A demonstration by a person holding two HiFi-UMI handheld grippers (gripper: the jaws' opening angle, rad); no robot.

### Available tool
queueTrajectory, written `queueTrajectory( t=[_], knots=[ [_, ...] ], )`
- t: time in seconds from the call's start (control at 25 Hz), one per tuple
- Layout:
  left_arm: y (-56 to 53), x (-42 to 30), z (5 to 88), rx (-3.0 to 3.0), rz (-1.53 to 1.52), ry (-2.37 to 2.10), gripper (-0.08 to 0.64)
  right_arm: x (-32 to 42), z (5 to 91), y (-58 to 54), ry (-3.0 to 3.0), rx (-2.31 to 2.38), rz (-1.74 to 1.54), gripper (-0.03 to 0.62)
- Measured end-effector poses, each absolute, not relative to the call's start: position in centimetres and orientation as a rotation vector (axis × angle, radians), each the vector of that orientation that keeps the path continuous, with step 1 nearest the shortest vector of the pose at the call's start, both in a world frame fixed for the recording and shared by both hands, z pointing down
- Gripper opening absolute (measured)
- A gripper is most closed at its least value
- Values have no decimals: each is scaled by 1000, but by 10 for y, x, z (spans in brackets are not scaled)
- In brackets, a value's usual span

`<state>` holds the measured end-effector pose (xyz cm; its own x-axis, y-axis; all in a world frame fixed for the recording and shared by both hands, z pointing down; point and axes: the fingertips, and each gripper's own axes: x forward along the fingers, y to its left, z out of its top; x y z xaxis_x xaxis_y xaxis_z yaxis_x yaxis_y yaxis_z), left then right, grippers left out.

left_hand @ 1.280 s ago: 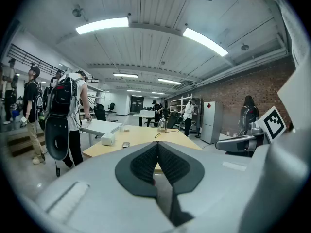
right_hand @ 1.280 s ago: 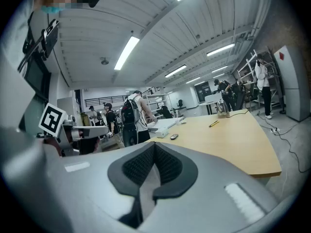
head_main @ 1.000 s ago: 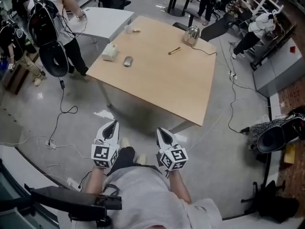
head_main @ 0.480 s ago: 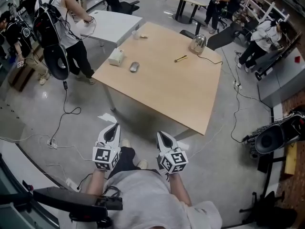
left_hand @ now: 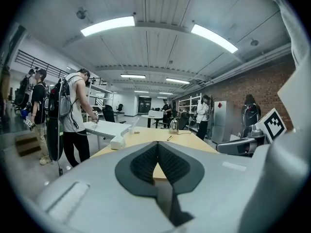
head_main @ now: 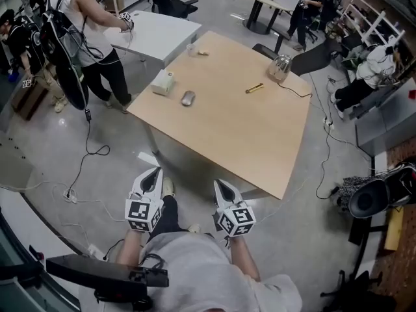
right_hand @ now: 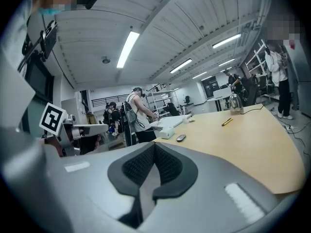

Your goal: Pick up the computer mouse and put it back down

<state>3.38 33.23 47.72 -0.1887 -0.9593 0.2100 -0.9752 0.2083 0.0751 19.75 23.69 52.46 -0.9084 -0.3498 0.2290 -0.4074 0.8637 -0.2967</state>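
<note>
This was a big open lab or workshop hall, with a polished grey floor (head_main: 52, 142) trailing loose cables (head_main: 81, 164), several work surfaces (head_main: 240, 129) and racks of shelving (head_main: 374, 19). Strip lights (left_hand: 108, 25) crossed a ribbed ceiling (left_hand: 160, 8) beside a brick wall (left_hand: 272, 86).

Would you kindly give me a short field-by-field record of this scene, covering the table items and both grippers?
table: light wooden top, ahead of the person
computer mouse: grey, lying near the table's left edge, beside a white box
other items: yellow pen and metal kettle farther back
left gripper: jaws together, empty, short of the table
right gripper: jaws together, empty, short of the table
task status: mouse untouched
</note>
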Motion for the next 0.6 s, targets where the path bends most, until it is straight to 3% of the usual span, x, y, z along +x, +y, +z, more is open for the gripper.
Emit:
queueTrajectory(
  t=[0.6],
  knots=[
    [227,-80,466,1871,120,-2230,18,83,514,139,-2828,613,532,6]
  ],
)
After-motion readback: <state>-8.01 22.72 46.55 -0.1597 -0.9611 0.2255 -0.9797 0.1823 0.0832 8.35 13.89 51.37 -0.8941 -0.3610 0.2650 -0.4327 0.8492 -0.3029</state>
